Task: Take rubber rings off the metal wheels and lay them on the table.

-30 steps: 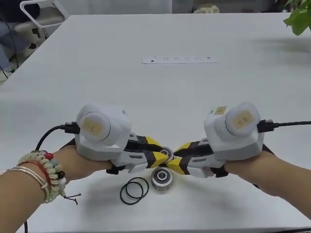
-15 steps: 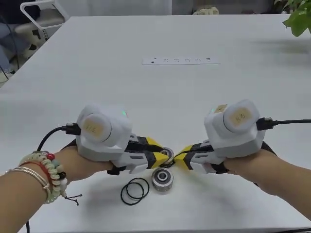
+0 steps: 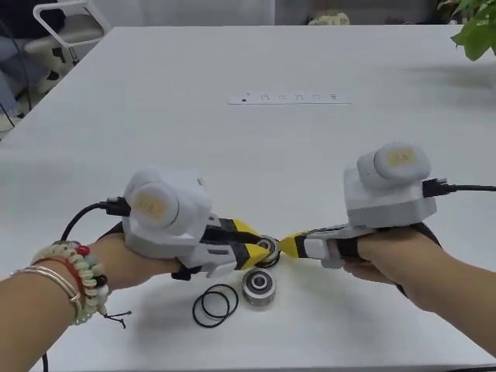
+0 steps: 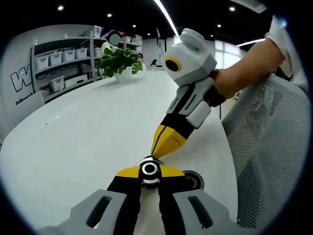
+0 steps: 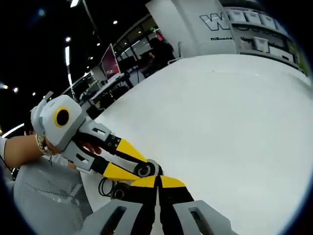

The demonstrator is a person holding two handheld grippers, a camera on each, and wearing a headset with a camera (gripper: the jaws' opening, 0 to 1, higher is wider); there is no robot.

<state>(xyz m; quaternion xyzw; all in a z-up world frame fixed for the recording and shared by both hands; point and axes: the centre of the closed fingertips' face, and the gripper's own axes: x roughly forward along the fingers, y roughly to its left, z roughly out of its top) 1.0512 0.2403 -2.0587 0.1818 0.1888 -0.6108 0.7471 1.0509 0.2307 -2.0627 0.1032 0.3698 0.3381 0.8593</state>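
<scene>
L tongs (image 4: 149,172): closed on held wheel (image 3: 269,246), one yellow tip each side of the rim. Wheel face is turned back along the tongs and it looks lifted off the worktop (image 3: 325,155).

R tongs (image 5: 157,180): tips pressed together, no gap seen. In head view they meet the held wheel's rim from 3 o'clock. Whether a ring is nipped between them I can't tell, too small.

Outward, head view:
- Second wheel (image 3: 258,285) lies flat on worktop at 6 o'clock, just below the held one.
- Two loose rubber rings (image 3: 215,304) overlap just beside the second wheel, at 8 o'clock from it.
- Power strip (image 3: 287,98) is well apart at 12.
- Plant (image 3: 477,31) is at the far corner, approx 2 o'clock.

Handling (judgement):
- Wheel is bearing-type metal, so rigid, dense for its size and smooth.
- It's apt to spin or slip in the tongs if the pull goes off-axis. A grip across the rim, as now, seems right.
- Ring is thin, soft, stretchy and v. light, and prob. seated snug round the rim.
- Take it w/ a fine pinch at the outer edge, then peel sideways over the rim rather than pull straight out.
- It may snap back or flick away on release.
- Laid flat it won't roll, so set it by the other two.
- Put the wheel down flat, since on edge it could roll.
</scene>
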